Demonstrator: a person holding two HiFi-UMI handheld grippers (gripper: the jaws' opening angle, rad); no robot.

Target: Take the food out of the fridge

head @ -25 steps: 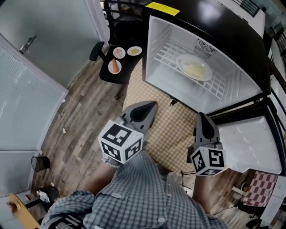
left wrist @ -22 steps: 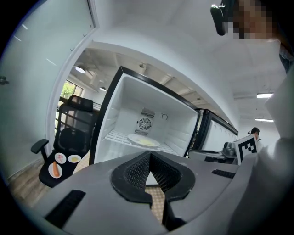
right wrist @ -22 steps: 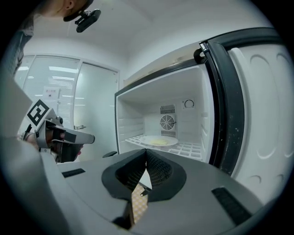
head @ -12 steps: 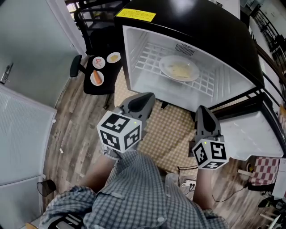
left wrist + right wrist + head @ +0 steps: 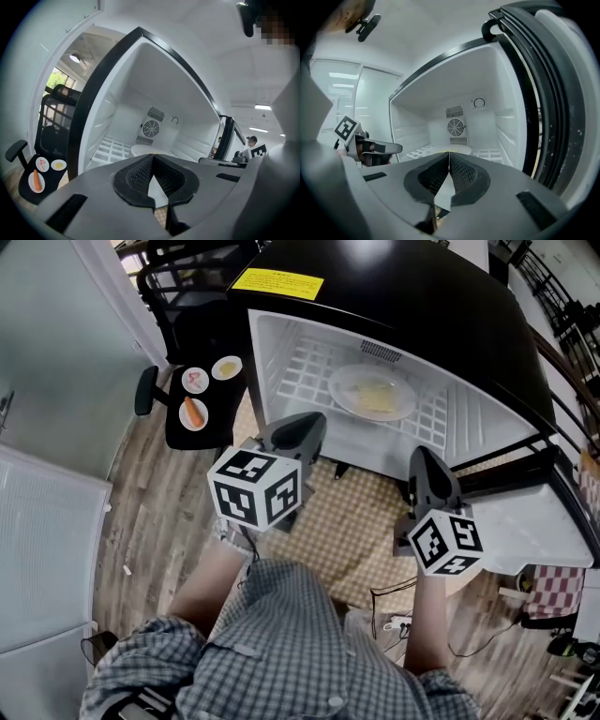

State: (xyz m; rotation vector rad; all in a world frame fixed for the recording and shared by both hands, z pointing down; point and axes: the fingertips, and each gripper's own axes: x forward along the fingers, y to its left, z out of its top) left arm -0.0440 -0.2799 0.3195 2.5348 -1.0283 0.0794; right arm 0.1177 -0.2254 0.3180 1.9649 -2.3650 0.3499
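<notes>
Head view, steeply down over a checked shirt: open fridge ahead, black outside and white within, with its door swung out to the right. On the white wire shelf inside, toward the back, a pale plate of food with yellowish stuff at its middle, touched by neither gripper. Left gripper in front of the lower left edge of the opening, outside the compartment, jaws pressed together with nothing between them. Right gripper near the lower right corner of the opening, close to the hinge side of the door, likewise closed and empty, pads meeting in a thin line. Both aimed into the white interior, well apart from each other. Beneath them a woven beige mat on wood-plank floor. Left of the fridge, a black chair seat bearing three small plates: one with an orange stick-shaped item, one with something pinkish, one with something yellow.
</notes>
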